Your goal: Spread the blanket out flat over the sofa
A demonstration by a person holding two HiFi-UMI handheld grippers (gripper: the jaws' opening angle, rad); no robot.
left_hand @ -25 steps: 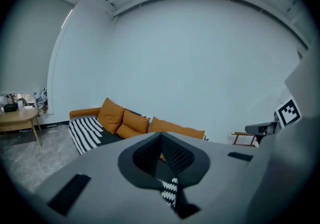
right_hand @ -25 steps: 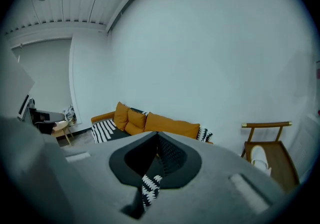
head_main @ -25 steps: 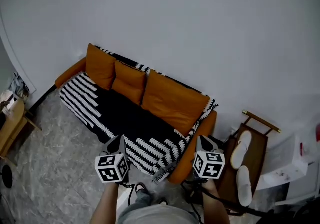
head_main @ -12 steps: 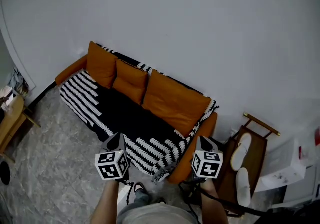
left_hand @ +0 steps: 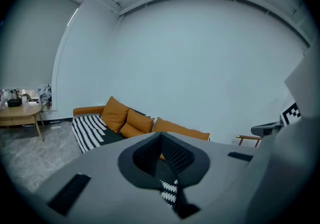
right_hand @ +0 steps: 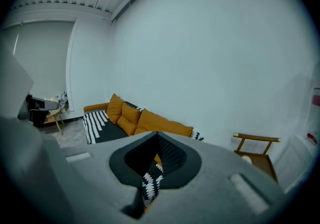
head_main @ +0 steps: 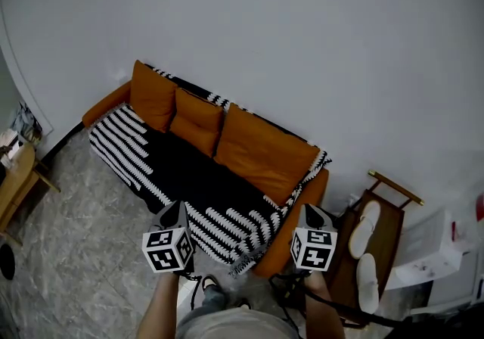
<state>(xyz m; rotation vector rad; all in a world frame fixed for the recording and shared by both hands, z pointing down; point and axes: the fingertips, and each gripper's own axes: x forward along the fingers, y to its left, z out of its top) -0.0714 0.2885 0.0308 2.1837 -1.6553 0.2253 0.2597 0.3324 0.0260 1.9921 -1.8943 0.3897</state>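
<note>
A wooden chair stands just beside the sofa, at the end nearest the right tongs, with two white slippers lying on its seat. A white box sits beyond the chair, further from the sofa. Off the sofa's other end is a small wooden table. Grey veined floor lies in front of the sofa and a plain white wall rises behind it.

The left tongs and the right tongs are both closed tip to tip and grip nothing. They hover in front of the sofa's front edge, apart from it; blanket pattern shows only in the distance through the slit between each pair.

The blanket lies spread over the sofa's seat. It runs up behind the three cushions, peeks over the backrest and hangs down the sofa's front. It is black in the middle, with bold white comb-like stripes at both ends and a toothed white border. The sofa is orange and smooth, with rounded arms. The cushions are square and plump. The tongs are matte grey, with ribbed inner faces.
</note>
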